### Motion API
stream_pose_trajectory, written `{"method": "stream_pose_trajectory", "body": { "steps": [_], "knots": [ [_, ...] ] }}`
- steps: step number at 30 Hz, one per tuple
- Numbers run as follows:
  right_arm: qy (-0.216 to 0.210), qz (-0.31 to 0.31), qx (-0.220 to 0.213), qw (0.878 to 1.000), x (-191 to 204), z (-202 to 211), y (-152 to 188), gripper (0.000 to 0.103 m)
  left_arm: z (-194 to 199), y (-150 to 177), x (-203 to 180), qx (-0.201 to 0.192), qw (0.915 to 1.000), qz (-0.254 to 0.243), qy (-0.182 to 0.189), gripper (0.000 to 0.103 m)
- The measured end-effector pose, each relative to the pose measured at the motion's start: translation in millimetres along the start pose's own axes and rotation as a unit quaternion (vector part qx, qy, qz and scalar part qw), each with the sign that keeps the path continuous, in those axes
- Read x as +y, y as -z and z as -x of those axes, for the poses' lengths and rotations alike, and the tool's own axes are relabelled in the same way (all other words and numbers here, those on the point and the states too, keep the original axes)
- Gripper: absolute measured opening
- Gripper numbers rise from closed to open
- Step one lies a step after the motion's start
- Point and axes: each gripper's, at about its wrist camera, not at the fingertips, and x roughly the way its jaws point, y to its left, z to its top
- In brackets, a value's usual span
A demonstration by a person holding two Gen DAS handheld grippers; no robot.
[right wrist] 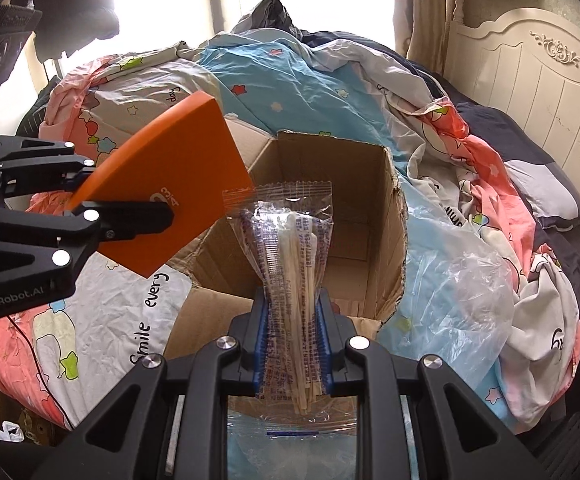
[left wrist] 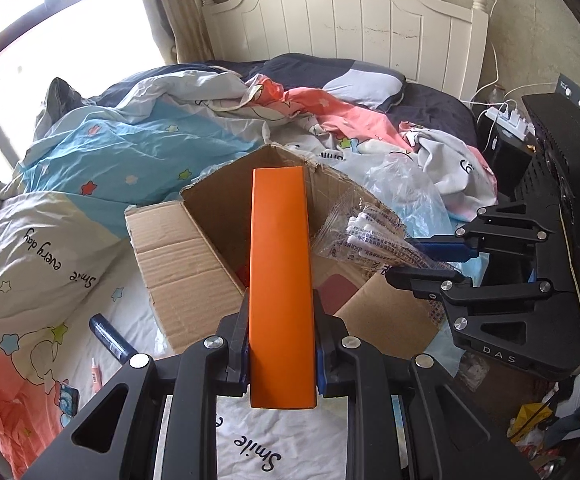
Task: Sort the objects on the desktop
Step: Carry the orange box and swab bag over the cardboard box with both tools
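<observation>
My left gripper [left wrist: 282, 320] is shut on a flat orange box [left wrist: 280, 240], which sticks out forward over an open cardboard box [left wrist: 226, 216] lying on the bed. To its right, my right gripper [left wrist: 403, 260] pinches a clear bag of cotton swabs [left wrist: 361, 232] above the carton's right flap. In the right wrist view, the right gripper [right wrist: 293, 340] is shut on the swab bag [right wrist: 293, 248], which stands upright in front of the carton's opening [right wrist: 353, 208]. The left gripper [right wrist: 130, 192] comes in from the left and holds the orange box [right wrist: 162, 168] at the carton's left edge.
Crumpled star-print bedding [left wrist: 130, 140] surrounds the carton. A loose clear plastic bag [right wrist: 461, 300] lies to its right. A dark blue tube [left wrist: 108, 338] and a small pink tube [left wrist: 96, 376] rest on the sheet at the left. A black device [left wrist: 569, 152] and a power strip [left wrist: 509, 118] stand at the right.
</observation>
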Motion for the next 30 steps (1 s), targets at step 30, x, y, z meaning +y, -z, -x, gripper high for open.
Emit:
{"method": "stream_pose_trajectory", "body": {
  "steps": [30],
  "knots": [
    [0.008,-0.012,0.013,1.0,-40.2,-52.3,-27.5,0.02,-73.8,-35.7,13.0,0.001,0.9992,0.039,0.014,0.023]
  ]
}}
